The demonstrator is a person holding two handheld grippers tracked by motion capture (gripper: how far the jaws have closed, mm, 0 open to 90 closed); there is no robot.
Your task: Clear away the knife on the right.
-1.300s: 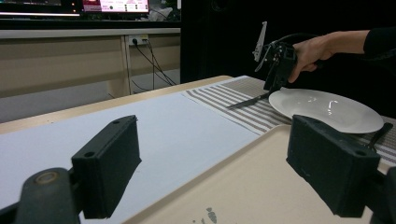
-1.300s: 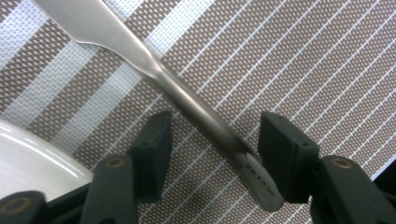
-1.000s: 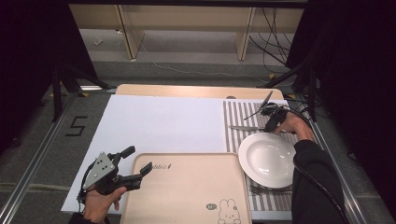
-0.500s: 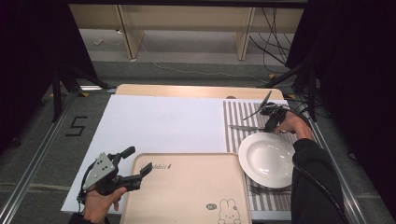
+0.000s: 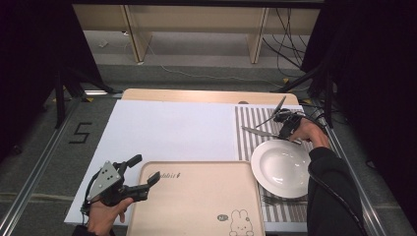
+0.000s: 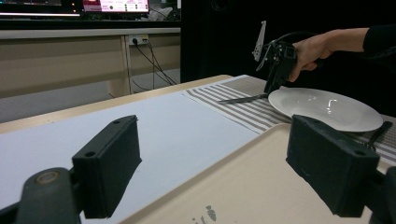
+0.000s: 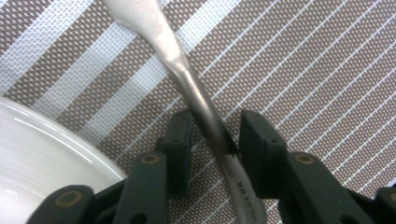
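A lab or recording studio set up as a dining spot: black curtains (image 5: pixel 29 73) are hanging left and right, loose cables (image 5: pixel 275 34) are trailing over the far floor, a taped number 5 (image 5: pixel 79 132) is marking the left floor, and lit monitors (image 6: pixel 114 5) are glowing far off

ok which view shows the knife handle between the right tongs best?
Right gripper view: the knife handle fills the gap between the right tongs, pads not yet touching it. The high view shows a small knife; the left gripper view shows its blade side-on.
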